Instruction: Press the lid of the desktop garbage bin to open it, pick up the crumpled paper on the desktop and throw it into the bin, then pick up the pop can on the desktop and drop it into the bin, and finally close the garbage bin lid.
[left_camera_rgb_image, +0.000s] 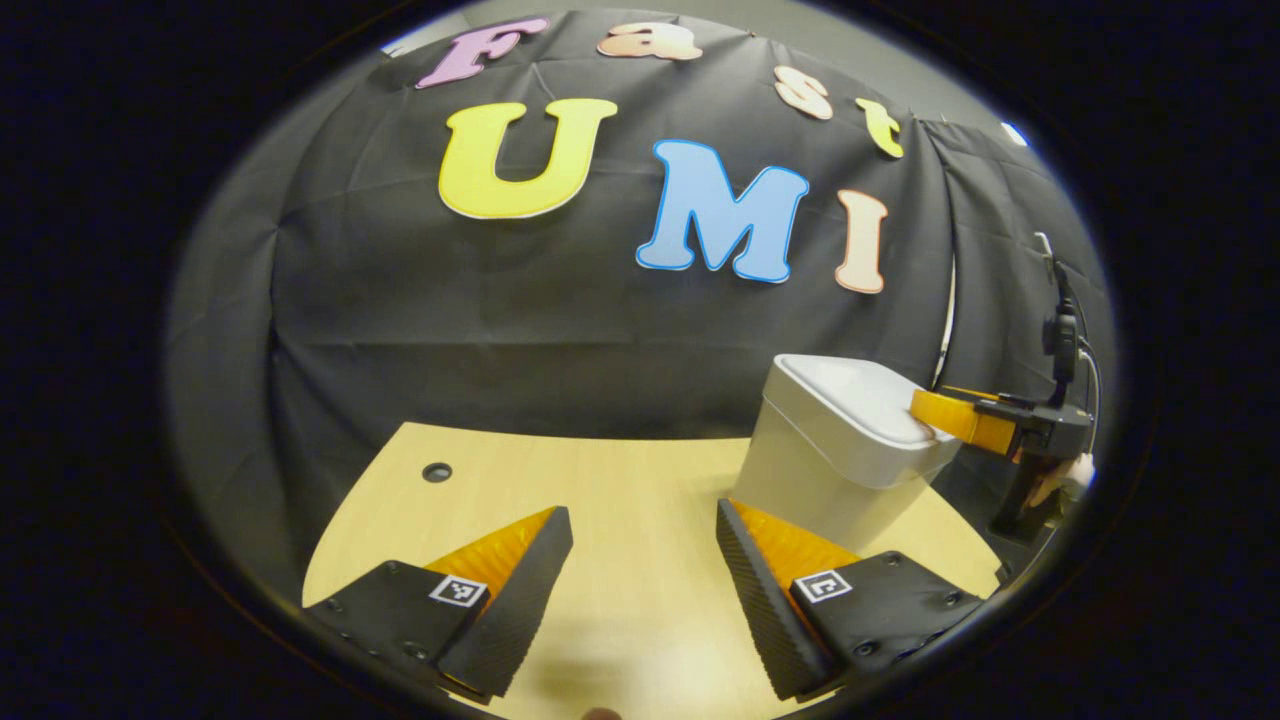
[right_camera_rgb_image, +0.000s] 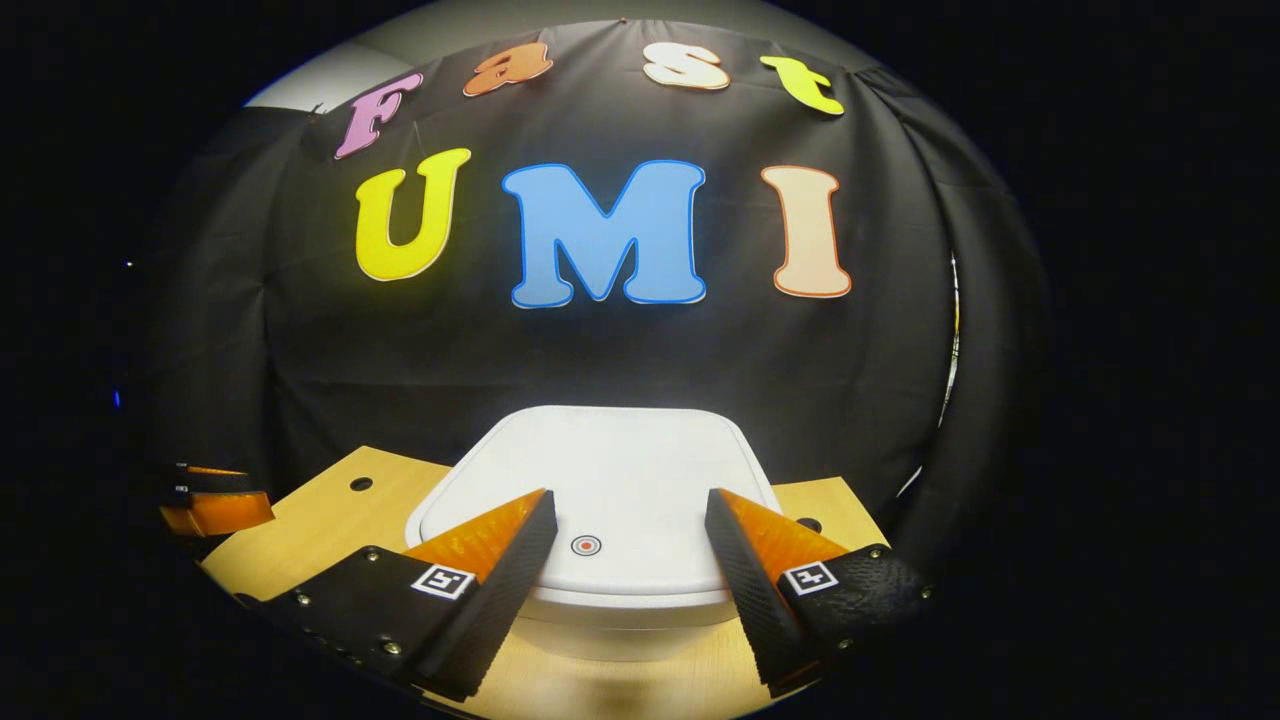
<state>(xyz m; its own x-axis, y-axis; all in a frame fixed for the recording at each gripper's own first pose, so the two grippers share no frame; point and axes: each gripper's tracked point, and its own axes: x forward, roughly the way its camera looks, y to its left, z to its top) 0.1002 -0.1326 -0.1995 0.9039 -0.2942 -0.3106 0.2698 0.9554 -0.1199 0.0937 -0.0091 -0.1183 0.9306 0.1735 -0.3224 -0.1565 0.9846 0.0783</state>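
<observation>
The white desktop bin (left_camera_rgb_image: 840, 440) stands on the right of the wooden table (left_camera_rgb_image: 620, 480) with its lid down. In the right gripper view the lid (right_camera_rgb_image: 600, 460) lies flat just below, a small red ring mark (right_camera_rgb_image: 586, 545) near its front edge. My right gripper (right_camera_rgb_image: 630, 497) hovers open over that front edge, one finger on each side of the mark. Whether it touches the lid I cannot tell. From the left gripper view, the right gripper (left_camera_rgb_image: 930, 408) reaches over the lid's right rim. My left gripper (left_camera_rgb_image: 642, 512) is open over bare tabletop, left of the bin.
A hand (left_camera_rgb_image: 1065, 480) holds the right gripper's handle at the table's right edge. The table has round cable holes (left_camera_rgb_image: 436, 472) (right_camera_rgb_image: 361, 484). The left gripper (right_camera_rgb_image: 210, 500) shows at the far left of the right gripper view. Black cloth wall stands close behind the bin.
</observation>
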